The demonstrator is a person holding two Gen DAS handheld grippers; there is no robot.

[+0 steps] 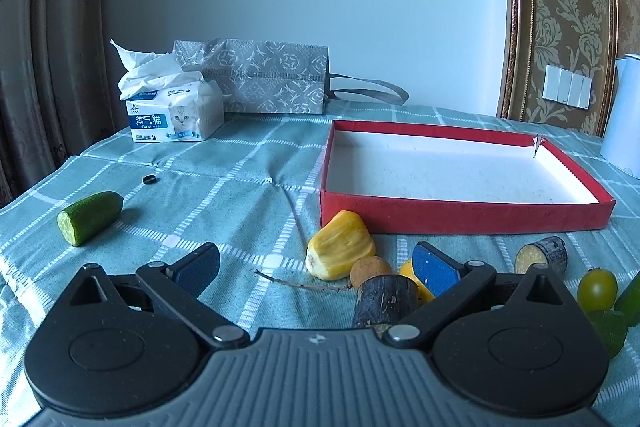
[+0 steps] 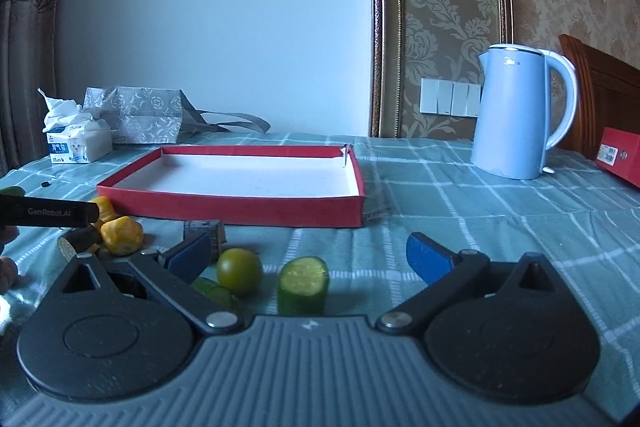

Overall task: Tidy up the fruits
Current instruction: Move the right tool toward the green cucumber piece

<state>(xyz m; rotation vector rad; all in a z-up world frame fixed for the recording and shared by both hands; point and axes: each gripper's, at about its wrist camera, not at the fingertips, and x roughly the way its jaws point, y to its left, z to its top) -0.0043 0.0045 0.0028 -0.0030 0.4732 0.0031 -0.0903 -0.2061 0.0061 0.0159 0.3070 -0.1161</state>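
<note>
A shallow red box [image 1: 460, 217] with a white inside lies on the checked cloth; it shows too in the right wrist view as the red box [image 2: 240, 213]. In front of it lie a yellow jackfruit piece [image 1: 340, 245], a dark sugarcane stub [image 1: 384, 301], a second cane stub [image 1: 542, 255], a green tomato [image 1: 596, 289] and, far left, a cucumber half [image 1: 90, 217]. My left gripper [image 1: 316, 269] is open above the cloth, the cane stub between its fingers. My right gripper [image 2: 308, 257] is open over a cucumber piece [image 2: 304, 285] and a green tomato [image 2: 239, 270].
A tissue pack [image 1: 176, 111] and a grey patterned bag [image 1: 268, 83] stand at the back left. A small black ring [image 1: 149, 179] lies on the cloth. A pale blue kettle [image 2: 520, 111] and another red box [image 2: 620, 155] stand at the right.
</note>
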